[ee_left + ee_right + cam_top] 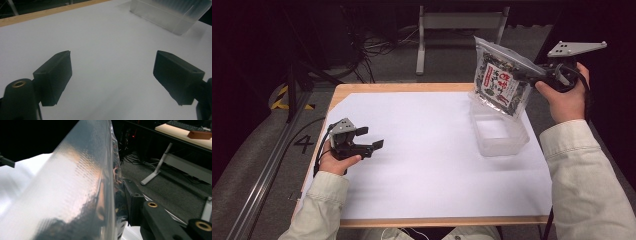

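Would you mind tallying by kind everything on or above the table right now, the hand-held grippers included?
Hand-held grippers: 2, left open, right shut on the bag
Snack bags: 1, the bag, held above the tub
Clear plastic tubs: 1, the tub on the white sheet
White sheets: 1
Total: 5

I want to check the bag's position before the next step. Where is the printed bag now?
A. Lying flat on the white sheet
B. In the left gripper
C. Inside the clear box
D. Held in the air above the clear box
D: the right gripper holds the bag up, hanging over the clear box.
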`<state>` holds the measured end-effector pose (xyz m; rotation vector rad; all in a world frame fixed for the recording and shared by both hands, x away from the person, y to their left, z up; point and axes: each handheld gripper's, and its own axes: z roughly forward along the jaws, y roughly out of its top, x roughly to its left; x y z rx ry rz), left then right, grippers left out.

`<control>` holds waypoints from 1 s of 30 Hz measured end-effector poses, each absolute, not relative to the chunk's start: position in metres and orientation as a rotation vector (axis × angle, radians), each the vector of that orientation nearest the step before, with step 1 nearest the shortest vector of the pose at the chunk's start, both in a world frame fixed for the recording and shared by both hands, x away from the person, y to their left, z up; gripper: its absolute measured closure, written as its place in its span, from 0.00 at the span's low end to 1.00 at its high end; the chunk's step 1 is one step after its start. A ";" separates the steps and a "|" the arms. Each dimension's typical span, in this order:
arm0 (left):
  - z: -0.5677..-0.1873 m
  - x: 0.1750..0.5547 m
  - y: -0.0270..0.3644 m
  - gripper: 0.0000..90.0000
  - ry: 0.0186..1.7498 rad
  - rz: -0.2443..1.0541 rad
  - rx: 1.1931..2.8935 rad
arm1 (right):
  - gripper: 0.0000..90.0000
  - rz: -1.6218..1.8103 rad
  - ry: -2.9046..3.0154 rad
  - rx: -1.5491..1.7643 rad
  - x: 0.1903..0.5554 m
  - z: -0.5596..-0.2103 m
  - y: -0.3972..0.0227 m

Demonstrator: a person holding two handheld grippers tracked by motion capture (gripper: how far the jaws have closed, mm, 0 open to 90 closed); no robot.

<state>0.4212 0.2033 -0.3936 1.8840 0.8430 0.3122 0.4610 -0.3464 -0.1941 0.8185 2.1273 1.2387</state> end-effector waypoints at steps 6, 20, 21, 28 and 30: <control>-0.393 0.421 0.204 0.18 0.844 0.310 1.885 | 0.85 1.212 2.117 0.828 0.461 -0.195 -0.350; -0.394 0.422 0.204 0.18 0.852 0.306 1.886 | 0.85 1.203 2.107 0.844 0.459 -0.210 -0.356; -0.395 0.422 0.204 0.18 0.853 0.300 1.884 | 0.85 1.200 2.106 0.844 0.459 -0.211 -0.357; -0.395 0.423 0.204 0.18 0.855 0.292 1.885 | 0.84 1.192 2.092 0.834 0.456 -0.210 -0.358; -0.395 0.423 0.204 0.18 0.856 0.289 1.886 | 0.84 1.186 2.096 0.831 0.456 -0.211 -0.357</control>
